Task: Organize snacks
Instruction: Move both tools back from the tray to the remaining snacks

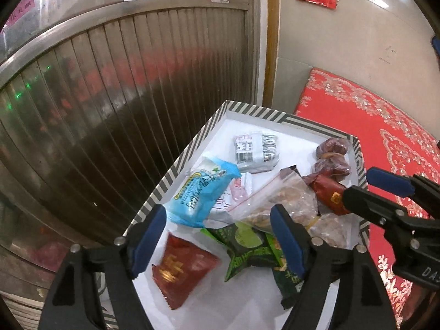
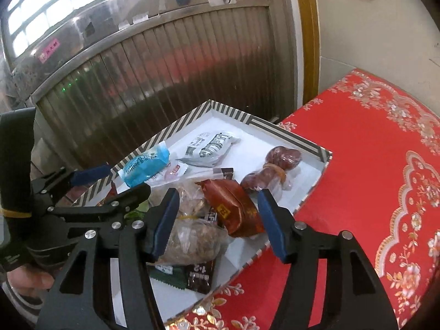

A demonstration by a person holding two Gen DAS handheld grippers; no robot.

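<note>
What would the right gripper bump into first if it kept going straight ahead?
Probably the brown snack packet, lying between the open fingers of the right gripper in the striped box. Depth is hard to judge, so it might hit the clear bag beside it.

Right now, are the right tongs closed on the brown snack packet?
No: the right tongs stand open above the brown packet, not clamping it.

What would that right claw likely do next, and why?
Probably lower a little and close on the brown wrapped snack. The right claw hangs open just above it, fingers on either side, holding nothing. The left claw is open too, over the striped box of mixed snacks.
</note>
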